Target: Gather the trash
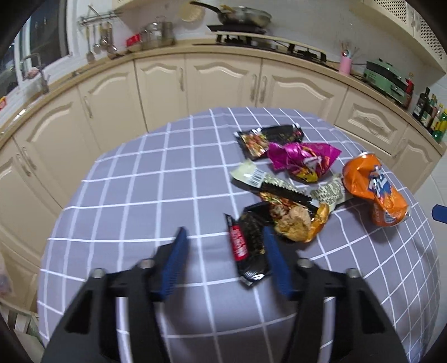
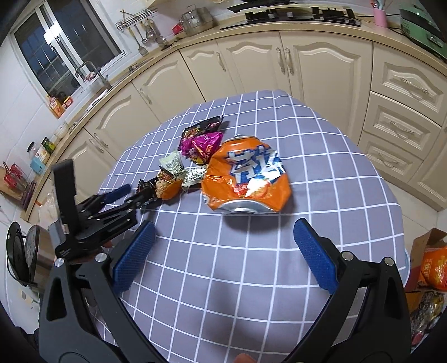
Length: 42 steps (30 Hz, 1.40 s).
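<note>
A pile of trash lies on the grey checked tablecloth (image 1: 125, 195): a black and red wrapper (image 1: 248, 248), a gold snack wrapper (image 1: 296, 220), a pale barcode wrapper (image 1: 251, 176), a magenta bag (image 1: 301, 157), a black packet (image 1: 268, 136) and a crushed orange can (image 1: 374, 190). My left gripper (image 1: 223, 237) is open, its right finger beside the black and red wrapper. My right gripper (image 2: 222, 231) is open just in front of the crushed orange can (image 2: 245, 178), not touching it. The left gripper (image 2: 125, 195) shows in the right wrist view by the wrappers.
Cream kitchen cabinets (image 1: 218, 81) curve behind the table, with a stove and pan (image 1: 243, 16) on the counter. A cardboard box with orange packets (image 2: 430, 265) sits on the floor at the right. A round appliance (image 2: 22, 251) stands at the left.
</note>
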Each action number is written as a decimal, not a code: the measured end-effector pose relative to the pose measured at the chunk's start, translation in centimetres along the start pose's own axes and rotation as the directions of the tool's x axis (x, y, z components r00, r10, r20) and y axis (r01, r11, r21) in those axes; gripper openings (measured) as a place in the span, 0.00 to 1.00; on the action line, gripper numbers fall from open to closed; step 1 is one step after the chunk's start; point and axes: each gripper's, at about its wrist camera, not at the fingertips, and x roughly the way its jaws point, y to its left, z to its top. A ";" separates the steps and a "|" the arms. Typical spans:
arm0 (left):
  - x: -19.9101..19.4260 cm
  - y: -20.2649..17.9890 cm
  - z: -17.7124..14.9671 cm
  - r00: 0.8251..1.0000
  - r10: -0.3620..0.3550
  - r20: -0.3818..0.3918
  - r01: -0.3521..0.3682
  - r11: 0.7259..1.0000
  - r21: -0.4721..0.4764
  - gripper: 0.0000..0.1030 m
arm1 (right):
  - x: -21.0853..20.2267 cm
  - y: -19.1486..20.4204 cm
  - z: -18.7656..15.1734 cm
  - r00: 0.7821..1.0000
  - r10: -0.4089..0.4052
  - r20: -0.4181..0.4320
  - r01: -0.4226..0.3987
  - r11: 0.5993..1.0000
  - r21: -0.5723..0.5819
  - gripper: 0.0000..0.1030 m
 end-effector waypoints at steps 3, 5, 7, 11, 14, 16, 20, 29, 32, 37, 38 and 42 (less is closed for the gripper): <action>0.0 -0.7 -0.1 1.000 -0.029 0.009 0.029 0.999 0.021 0.16 | 0.1 0.5 0.1 1.000 0.007 -0.001 -0.007 1.000 -0.015 0.94; -0.5 -0.8 -0.4 1.000 -0.018 0.024 0.018 1.000 0.019 0.13 | 0.2 0.8 0.1 1.000 0.021 -0.003 -0.021 0.999 -0.027 0.94; -1.1 -0.4 -0.8 0.999 -0.020 0.032 0.020 1.000 -0.005 0.12 | 0.2 1.4 0.0 0.999 0.033 -0.004 -0.033 0.999 -0.043 0.94; -2.5 0.6 -2.0 0.999 -0.003 0.043 0.005 0.999 -0.045 0.11 | 0.8 3.0 -0.3 0.998 0.065 -0.021 -0.066 0.994 -0.087 0.94; -3.4 1.2 -3.0 0.999 0.006 0.040 -0.003 0.998 -0.058 0.11 | 1.5 4.2 -0.6 0.995 0.086 -0.040 -0.091 0.989 -0.118 0.94; -4.0 1.6 -3.5 0.999 0.001 0.037 0.002 0.998 -0.071 0.11 | 2.3 5.7 -1.0 0.992 0.114 -0.061 -0.122 0.980 -0.154 0.94; -5.3 2.8 -5.3 0.999 -0.026 0.021 0.028 0.993 -0.112 0.11 | 4.8 8.7 -2.1 0.981 0.152 -0.124 -0.177 0.958 -0.227 0.84; -7.2 4.1 -8.5 0.999 -0.048 0.013 0.050 0.985 -0.162 0.11 | 9.9 13.6 -4.4 0.956 0.193 -0.220 -0.252 0.927 -0.277 0.44; -7.5 4.5 -8.9 0.999 -0.051 0.015 0.053 0.985 -0.166 0.11 | 10.3 14.3 -4.5 0.962 0.181 -0.203 -0.236 0.928 -0.289 0.37; -7.6 4.8 -9.0 0.999 -0.046 0.018 0.048 0.984 -0.171 0.11 | 10.5 15.2 -4.7 0.968 0.157 -0.194 -0.215 0.921 -0.326 0.26; -7.5 4.8 -9.0 0.999 -0.043 0.019 0.045 0.985 -0.169 0.11 | 10.4 15.1 -4.7 0.969 0.151 -0.194 -0.209 0.920 -0.331 0.26; -7.5 4.7 -8.8 0.999 -0.029 0.020 0.031 0.987 -0.157 0.11 | 9.5 14.2 -5.2 0.974 0.124 -0.190 -0.184 0.922 -0.340 0.25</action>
